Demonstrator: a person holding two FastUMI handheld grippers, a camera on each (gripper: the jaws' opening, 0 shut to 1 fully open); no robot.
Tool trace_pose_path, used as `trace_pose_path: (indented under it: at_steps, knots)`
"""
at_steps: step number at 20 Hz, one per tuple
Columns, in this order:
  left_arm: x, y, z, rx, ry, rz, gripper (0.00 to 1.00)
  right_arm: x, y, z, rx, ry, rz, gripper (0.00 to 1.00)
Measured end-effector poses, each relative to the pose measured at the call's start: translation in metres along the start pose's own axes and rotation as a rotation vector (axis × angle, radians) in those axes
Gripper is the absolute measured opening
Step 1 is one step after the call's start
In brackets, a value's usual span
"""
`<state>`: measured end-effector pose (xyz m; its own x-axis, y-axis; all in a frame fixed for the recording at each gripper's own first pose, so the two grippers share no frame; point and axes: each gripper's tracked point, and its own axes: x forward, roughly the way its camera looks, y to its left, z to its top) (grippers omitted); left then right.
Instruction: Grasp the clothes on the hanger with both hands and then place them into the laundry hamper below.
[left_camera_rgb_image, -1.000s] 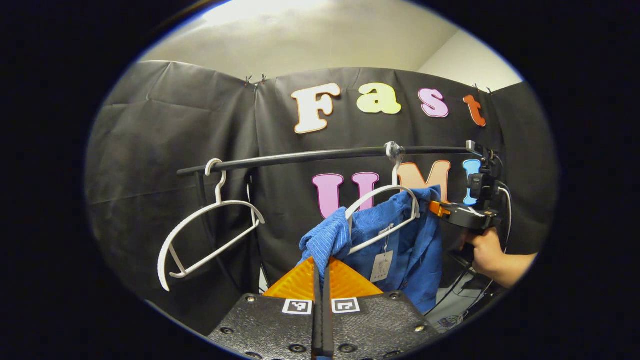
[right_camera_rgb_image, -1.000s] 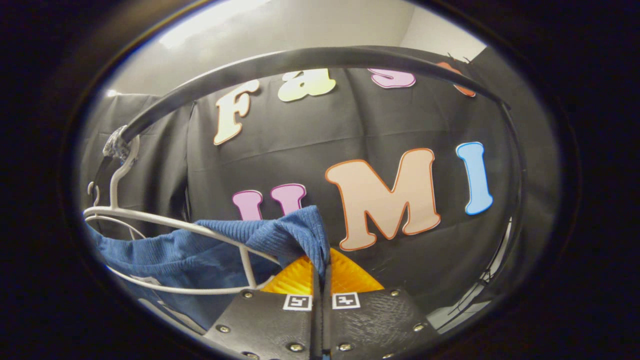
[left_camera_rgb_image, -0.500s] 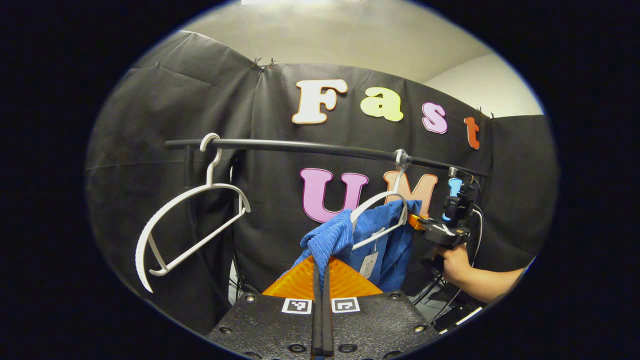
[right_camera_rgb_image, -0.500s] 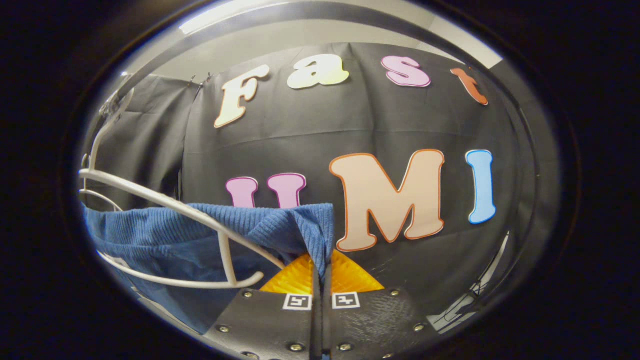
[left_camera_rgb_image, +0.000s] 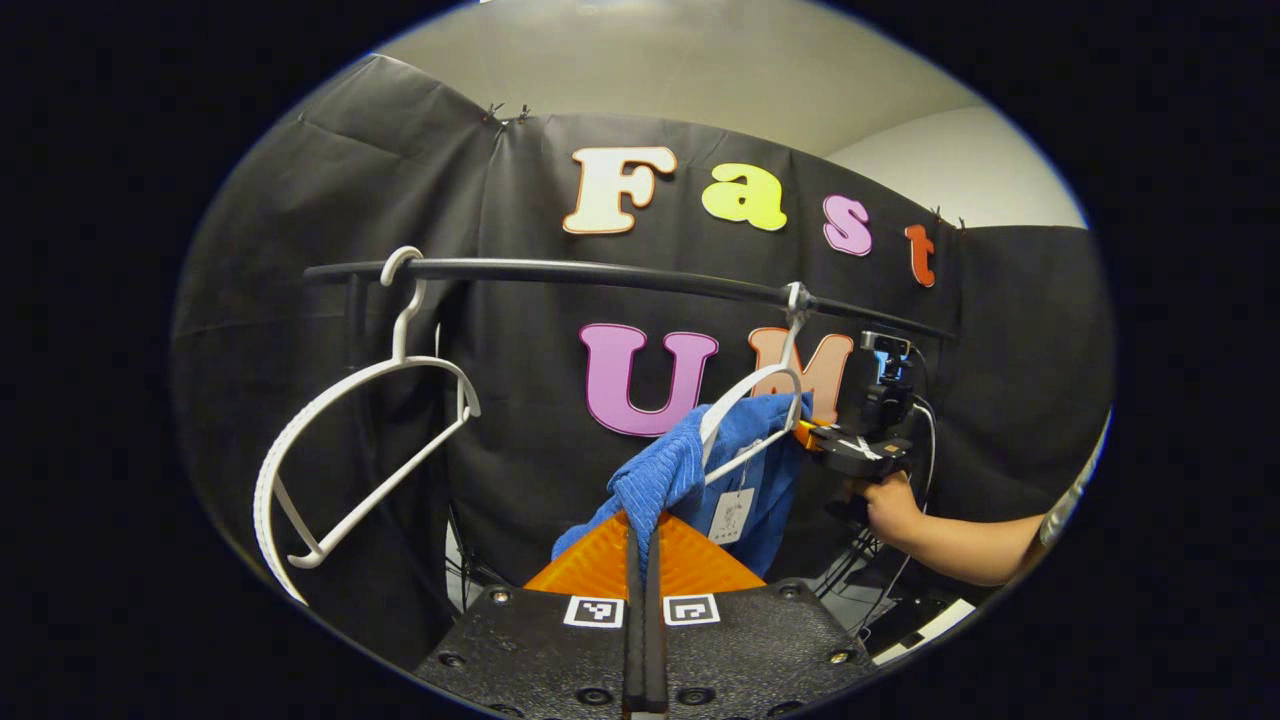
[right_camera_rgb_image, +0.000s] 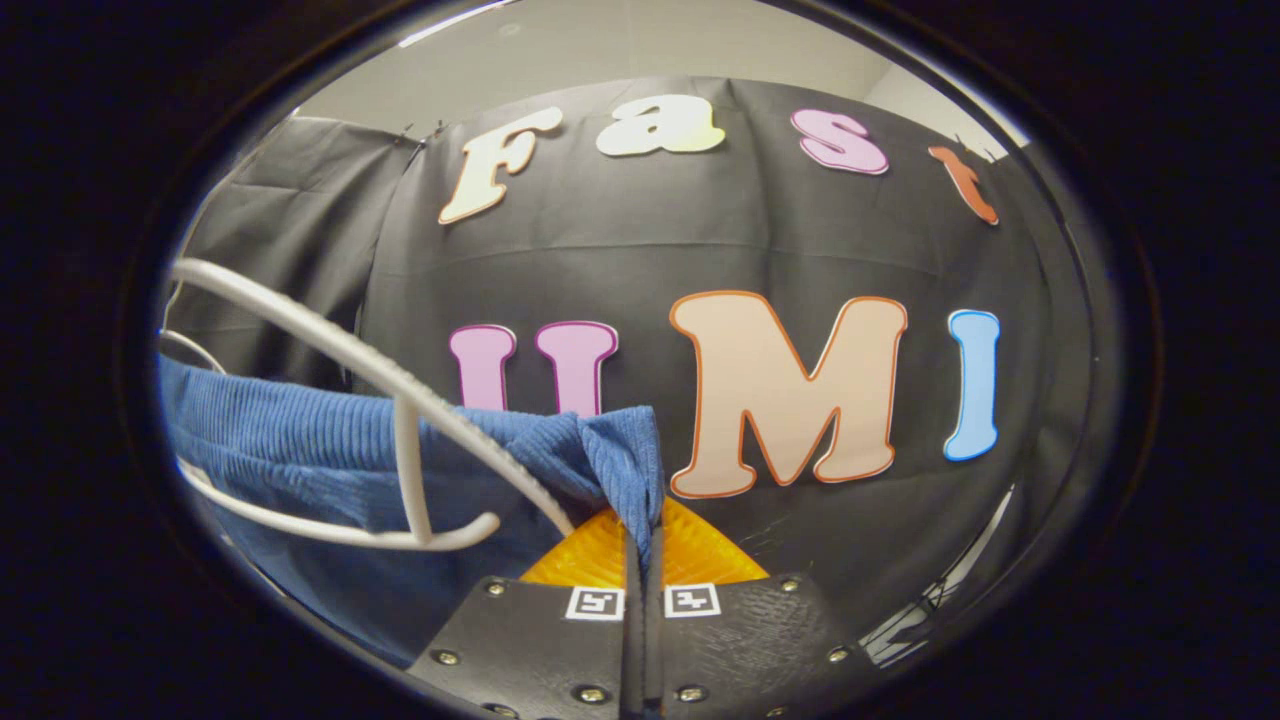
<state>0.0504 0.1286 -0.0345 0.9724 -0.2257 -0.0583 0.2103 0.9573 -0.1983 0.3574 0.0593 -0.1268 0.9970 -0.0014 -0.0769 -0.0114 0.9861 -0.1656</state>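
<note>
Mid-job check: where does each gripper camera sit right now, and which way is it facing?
Left gripper view: rides the left gripper, facing the rail; shut on the blue garment; shows an empty hanger, the right gripper and a hand.
Right gripper view: rides the right gripper, close under the garment's hanger, facing the wall; shut on the garment.
Shared: garment, its hanger.

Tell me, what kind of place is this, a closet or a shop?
Probably neither: it looks like a staged booth for recording a laundry chore. Black cloth is clipped up as walls, a clothes rail carries an empty white hanger, and a blue garment hangs on another.
</note>
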Motion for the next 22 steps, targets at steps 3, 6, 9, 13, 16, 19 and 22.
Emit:
trace_pose_path:
  at_steps: [3, 6, 9, 13, 16, 19, 22]
  knots:
    - [0.003, 0.008, -0.012, -0.021, 0.01, -0.009, 0.01, -0.007, 0.002, -0.005, -0.021, -0.014, 0.001, 0.01]
    - [0.006, 0.028, -0.036, -0.084, 0.056, 0.036, 0.02, -0.012, 0.004, -0.022, -0.055, 0.024, 0.016, 0.01]
    - [0.008, 0.017, -0.041, -0.09, 0.051, 0.012, 0.02, -0.023, -0.005, -0.032, -0.065, 0.034, -0.007, 0.0]
    - [0.014, 0.02, -0.081, -0.02, 0.134, 0.027, 0.01, -0.038, -0.013, -0.068, -0.072, 0.109, -0.005, 0.01]
    - [0.015, 0.023, -0.107, -0.051, 0.193, 0.039, 0.01, -0.055, -0.018, -0.083, -0.101, 0.132, -0.006, 0.01]
    - [0.009, 0.018, -0.121, -0.025, 0.219, 0.031, 0.01, -0.069, -0.025, -0.093, -0.132, 0.152, -0.008, 0.01]
    - [0.014, 0.015, -0.119, 0.0, 0.221, 0.014, 0.01, -0.084, -0.032, -0.096, -0.131, 0.171, -0.021, 0.01]
